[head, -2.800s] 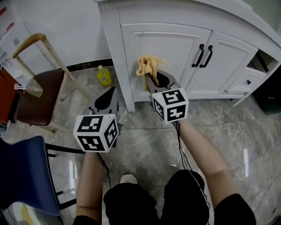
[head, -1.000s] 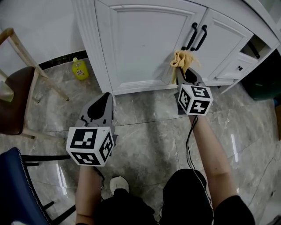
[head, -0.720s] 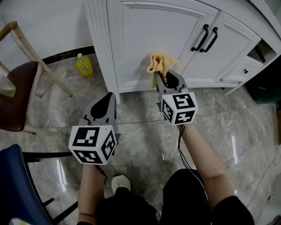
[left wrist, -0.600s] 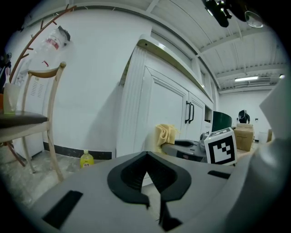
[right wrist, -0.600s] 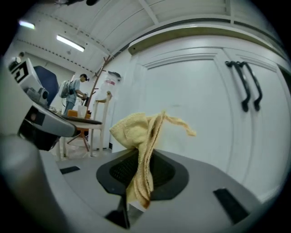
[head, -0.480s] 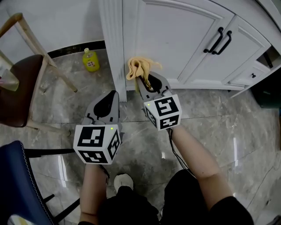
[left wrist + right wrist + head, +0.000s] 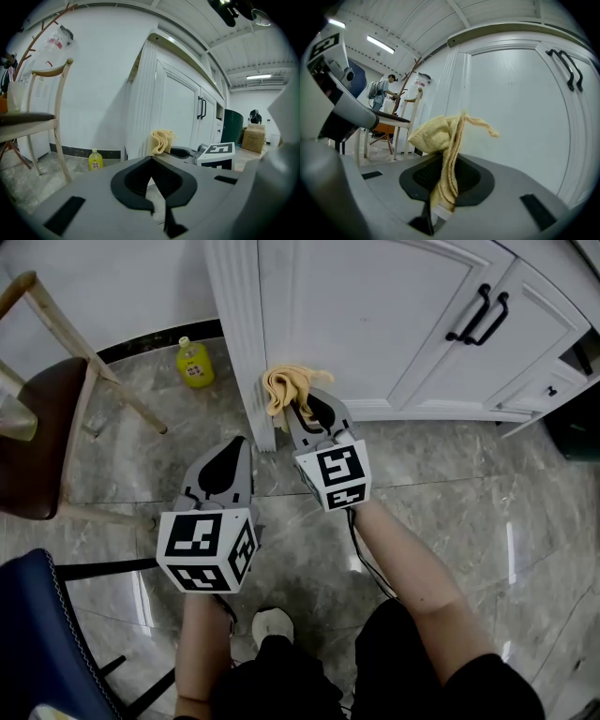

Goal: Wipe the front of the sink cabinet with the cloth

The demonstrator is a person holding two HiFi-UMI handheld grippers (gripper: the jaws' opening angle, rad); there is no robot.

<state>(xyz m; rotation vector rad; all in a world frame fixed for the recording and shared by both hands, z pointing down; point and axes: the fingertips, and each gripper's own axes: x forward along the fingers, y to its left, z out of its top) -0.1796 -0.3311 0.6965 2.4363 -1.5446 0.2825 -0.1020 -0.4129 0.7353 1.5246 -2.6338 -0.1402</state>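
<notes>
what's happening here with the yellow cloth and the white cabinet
A person holds a gripper in each hand. The right gripper is shut on a yellow cloth, held low at the front of the white sink cabinet, by its corner post. The left gripper hangs shut and empty over the floor.

So the cloth (image 7: 281,388) is a pale yellow terry rag, bunched into loose folds, with its lower end pinched tight in the right gripper (image 7: 298,409) and the floppy top poking out past the jaw tips. It sits low on the sink cabinet (image 7: 347,315), right at the left door's (image 7: 328,296) bottom left corner next to the fluted corner post (image 7: 232,324). The cabinet front is white and panelled, doors closed, with two black handles (image 7: 478,313) side by side.
</notes>
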